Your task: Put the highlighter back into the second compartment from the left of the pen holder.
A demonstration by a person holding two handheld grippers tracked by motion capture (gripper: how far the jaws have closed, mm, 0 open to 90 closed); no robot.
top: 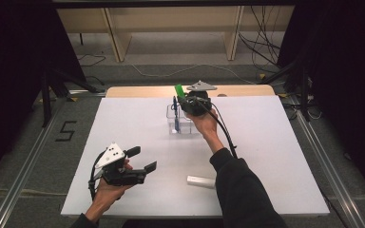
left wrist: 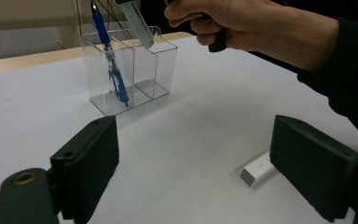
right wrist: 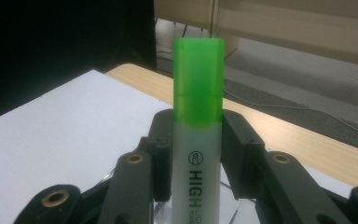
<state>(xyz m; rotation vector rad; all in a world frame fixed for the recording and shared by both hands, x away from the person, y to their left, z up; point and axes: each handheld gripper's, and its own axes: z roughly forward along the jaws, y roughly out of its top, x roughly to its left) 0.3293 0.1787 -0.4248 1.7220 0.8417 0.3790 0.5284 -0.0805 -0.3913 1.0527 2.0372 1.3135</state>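
My right gripper [top: 191,102] is shut on a highlighter [right wrist: 198,154] with a white body and green cap [top: 179,90], cap up. It hovers over a clear two-part holder [top: 186,125] at the far middle of the white table top. In the left gripper view the highlighter's lower end [left wrist: 141,29] is at the holder's [left wrist: 161,65] rim, tilted. A blue pen [left wrist: 108,60] stands in the other compartment. My left gripper [top: 142,159] rests open near the front left, nothing between its jaws [left wrist: 196,133].
A small white bar [top: 201,181] lies near the front edge, also seen by the left gripper [left wrist: 258,169]. The white board [top: 123,123] lies on a wooden table. Dark stands, cables and a wooden frame surround the far side.
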